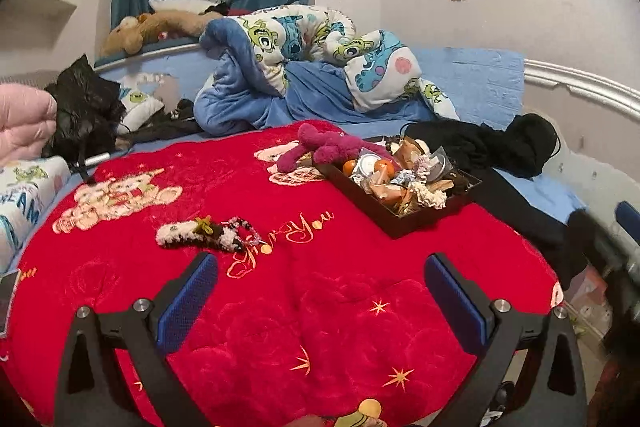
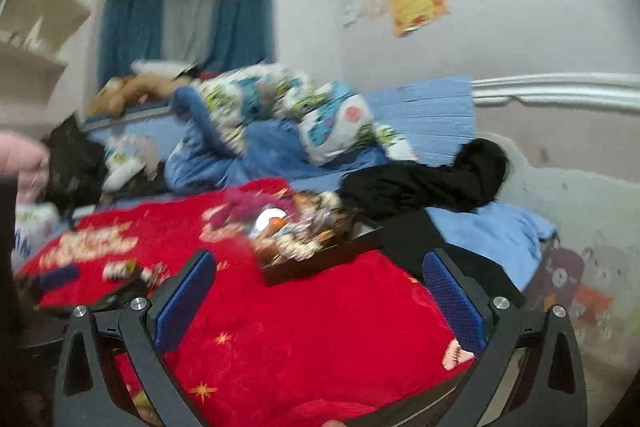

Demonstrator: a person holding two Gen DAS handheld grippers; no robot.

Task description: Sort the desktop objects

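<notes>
A fuzzy white-and-brown hair clip (image 1: 196, 235) with a bead bracelet (image 1: 245, 233) lies on the red blanket (image 1: 320, 307) — left of the black tray (image 1: 384, 213). The tray is full of oranges, wrappers and small packets. Left gripper (image 1: 320, 301) and right gripper (image 2: 320, 301) both gape wide, holding nothing.

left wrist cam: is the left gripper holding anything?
No. The left gripper is open with only the red blanket showing between its fingers.
</notes>
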